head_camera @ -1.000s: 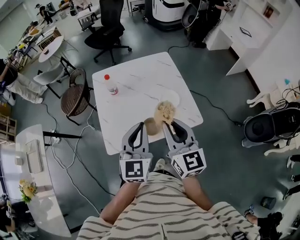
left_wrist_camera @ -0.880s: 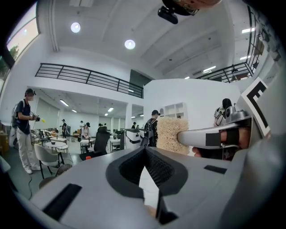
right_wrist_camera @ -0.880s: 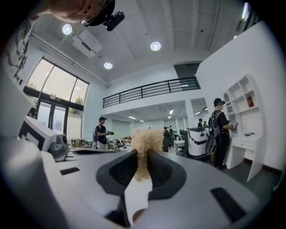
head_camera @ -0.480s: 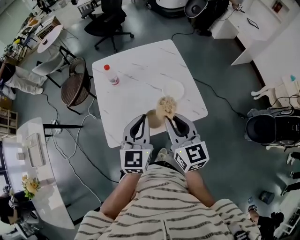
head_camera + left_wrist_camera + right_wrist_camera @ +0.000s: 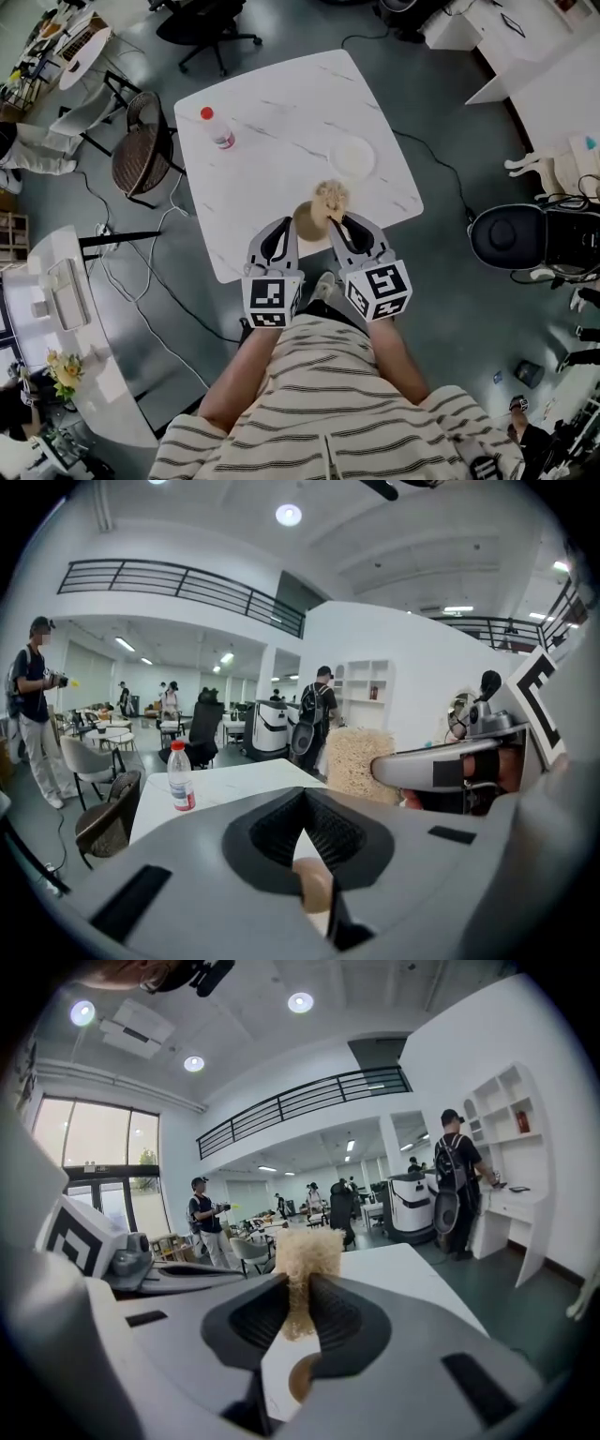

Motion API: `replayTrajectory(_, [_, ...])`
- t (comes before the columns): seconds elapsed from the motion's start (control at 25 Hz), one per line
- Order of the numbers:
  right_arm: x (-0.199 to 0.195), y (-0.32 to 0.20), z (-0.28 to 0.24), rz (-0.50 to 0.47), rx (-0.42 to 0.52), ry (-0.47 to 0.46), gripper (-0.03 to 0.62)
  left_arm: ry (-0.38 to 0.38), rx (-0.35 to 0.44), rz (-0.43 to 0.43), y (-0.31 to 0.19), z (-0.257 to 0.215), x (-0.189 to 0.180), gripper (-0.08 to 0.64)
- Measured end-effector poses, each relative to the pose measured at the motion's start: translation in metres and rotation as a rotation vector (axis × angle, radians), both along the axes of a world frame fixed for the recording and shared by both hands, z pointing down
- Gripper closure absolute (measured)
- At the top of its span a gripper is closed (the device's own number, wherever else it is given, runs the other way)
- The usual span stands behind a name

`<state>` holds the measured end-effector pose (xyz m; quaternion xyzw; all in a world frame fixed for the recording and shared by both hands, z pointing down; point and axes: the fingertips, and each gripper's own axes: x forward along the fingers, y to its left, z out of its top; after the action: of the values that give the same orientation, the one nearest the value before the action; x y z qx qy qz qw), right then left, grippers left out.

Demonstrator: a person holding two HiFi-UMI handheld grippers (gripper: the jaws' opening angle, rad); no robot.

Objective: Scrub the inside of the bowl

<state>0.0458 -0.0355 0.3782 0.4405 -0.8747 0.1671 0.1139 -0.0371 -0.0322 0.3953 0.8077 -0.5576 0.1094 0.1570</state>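
We have the bowl close to the near edge of the tabletop, about midway along it. The left gripper has its jaws drawn narrow on the near rim; in the left gripper view a tan lip shows pinched between them. The right gripper is clamped on the lower end of a pale, fibrous scrubber, and the bushy head stands clear above the jaws.

From the head view, the scrubber head sits at the bowl's far right rim rather than down inside. The right gripper view agrees, with the brown hollow showing below the jaws and the fibres pointing up and away. So we judge the scrubbing contact is not made yet.

To do this step well, we should tip the right gripper so the scrubber head leads down into the hollow. Then we work round the wall and across the bottom in overlapping circles — light pressure, since the fibres look soft and will likely fold if we jam them.

The left grip matters most (a rim pinch is a small hold). We should push toward that pinch, not away from it, or the bowl may pivot or slide off the near edge.

The white plate and the bottle stand well apart toward the far side — no obstacle.
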Motion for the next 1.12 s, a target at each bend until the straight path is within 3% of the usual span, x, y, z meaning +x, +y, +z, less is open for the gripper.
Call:
replayTrajectory(0.6, [-0.003,-0.01,0.073,0.064,-0.128,0.061,0.52,0.019,-0.187,0.032,-0.011,0.079,-0.01,0.555])
replayTrajectory(1.12, [-0.007,-0.011,0.12,0.036,-0.228,0.102,0.52,0.016,-0.315,0.044,-0.012,0.13,-0.005,0.555])
